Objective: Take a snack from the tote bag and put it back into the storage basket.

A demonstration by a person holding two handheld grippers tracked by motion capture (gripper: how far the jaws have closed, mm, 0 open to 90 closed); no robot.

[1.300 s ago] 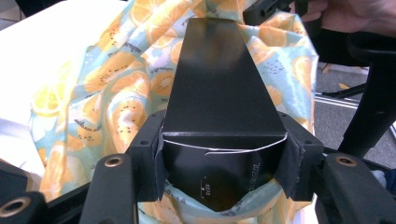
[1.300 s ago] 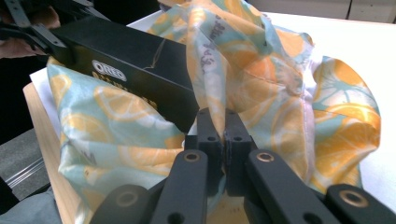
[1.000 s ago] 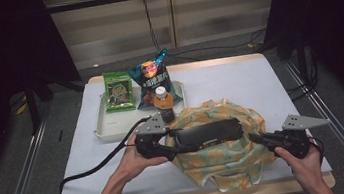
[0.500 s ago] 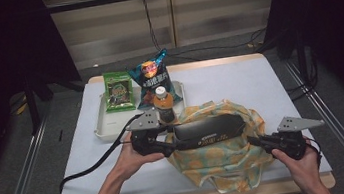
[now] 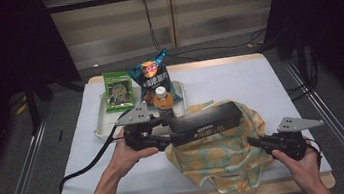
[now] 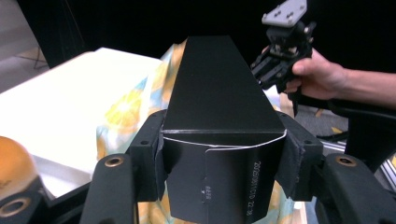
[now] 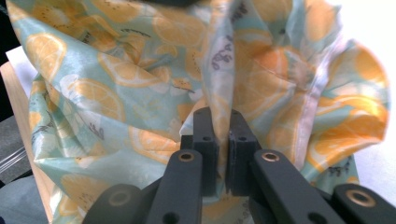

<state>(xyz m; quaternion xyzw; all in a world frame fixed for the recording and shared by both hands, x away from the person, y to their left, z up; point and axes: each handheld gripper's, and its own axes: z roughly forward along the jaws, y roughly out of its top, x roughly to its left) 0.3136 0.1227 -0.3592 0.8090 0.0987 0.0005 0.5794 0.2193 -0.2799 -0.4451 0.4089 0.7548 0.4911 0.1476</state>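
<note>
High view: left tool (image 5: pixel 165 139) clamps black box (image 5: pixel 206 121) above the lemon-print bag (image 5: pixel 223 158); right tool (image 5: pixel 256 142) pinches bag's edge. Box not yet inside; insertion remains.

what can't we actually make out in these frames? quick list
- Black box, high view: brand print too small to read; its far end dips into the lemon-print bag, so the bag's inside is hidden.
- Bottle, high view: lower part hidden behind the left gripper; in the left gripper view it is cut off by the left edge.
- Right gripper, right gripper view: what lies behind the pinched cloth is hidden.
- Snack packets in the tray: print blurred.
</note>
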